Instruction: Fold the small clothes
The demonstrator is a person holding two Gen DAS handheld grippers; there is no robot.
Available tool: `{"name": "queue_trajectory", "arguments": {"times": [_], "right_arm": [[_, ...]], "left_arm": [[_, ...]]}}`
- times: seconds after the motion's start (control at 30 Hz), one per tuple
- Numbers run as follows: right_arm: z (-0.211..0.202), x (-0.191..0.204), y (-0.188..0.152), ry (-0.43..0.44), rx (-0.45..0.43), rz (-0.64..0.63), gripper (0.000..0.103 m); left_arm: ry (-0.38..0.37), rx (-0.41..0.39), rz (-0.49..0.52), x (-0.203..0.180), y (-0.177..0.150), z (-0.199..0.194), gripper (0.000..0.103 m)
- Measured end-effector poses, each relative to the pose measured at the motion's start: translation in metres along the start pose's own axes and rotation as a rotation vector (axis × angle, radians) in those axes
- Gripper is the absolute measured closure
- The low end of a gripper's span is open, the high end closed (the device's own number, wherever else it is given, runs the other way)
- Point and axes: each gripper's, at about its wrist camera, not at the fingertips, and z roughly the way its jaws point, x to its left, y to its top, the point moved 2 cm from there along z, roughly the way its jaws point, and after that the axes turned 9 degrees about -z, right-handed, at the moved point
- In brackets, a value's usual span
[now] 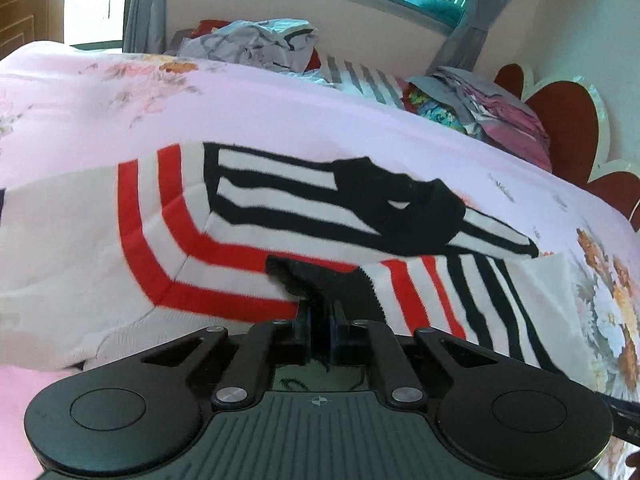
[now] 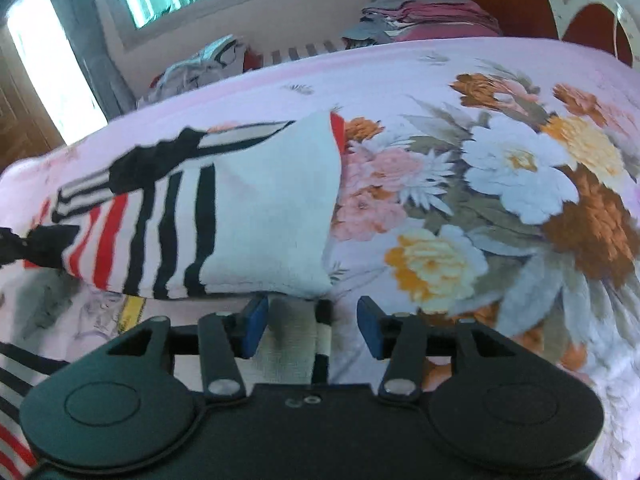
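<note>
A small white knit top with red and black stripes [image 1: 240,232] lies spread on the pink floral bedsheet [image 1: 280,112]. My left gripper [image 1: 320,312] is shut on a black edge of the top, which bunches up just in front of the fingertips. In the right wrist view the top's white corner [image 2: 272,208] lies just ahead of my right gripper [image 2: 312,320]. Its jaws stand apart. A strip of pale fabric lies between the blue pads [image 2: 256,320], which do not press on it.
A loose heap of clothes [image 1: 256,44] sits at the bed's far edge under the window. A folded stack [image 1: 508,116] rests by the red scalloped headboard [image 1: 560,120]. It also shows in the right wrist view as a folded stack [image 2: 432,16]. Flowered sheet [image 2: 500,200] spreads to the right.
</note>
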Motion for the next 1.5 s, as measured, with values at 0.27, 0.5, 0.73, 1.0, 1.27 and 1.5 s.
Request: {"name": "queue_trajectory", "arguments": {"times": [0.27,0.5,0.73,1.0,1.27,1.5], "right_arm": [[0.004,-0.001,-0.003,-0.022,0.028,-0.019,0.080],[-0.024,-0.039,0.030,0.036,-0.151,0.095,0.063],[0.049,-0.072,0.091,0.115,-0.142,0.224,0.063],[0.083,-0.073,0.106,0.200,-0.103,0.220,0.093],[0.084,-0.063,0.104,0.038,-0.094,0.084,0.070],[0.060,-0.023,0.106,0.159,-0.150,-0.137,0.081]], "left_arm": [[0.029,0.017,0.014,0.015,-0.014,0.011,0.095],[0.025,-0.033,0.040,0.022,-0.012,0.006,0.044],[-0.014,-0.007,0.006,0.023,0.005,0.030,0.064],[-0.091,-0.149,0.043,0.017,0.000,0.015,0.098],[0.022,-0.086,0.034,0.021,-0.006,0.029,0.083],[-0.029,-0.164,0.201,-0.050,-0.004,0.009,0.060]]}}
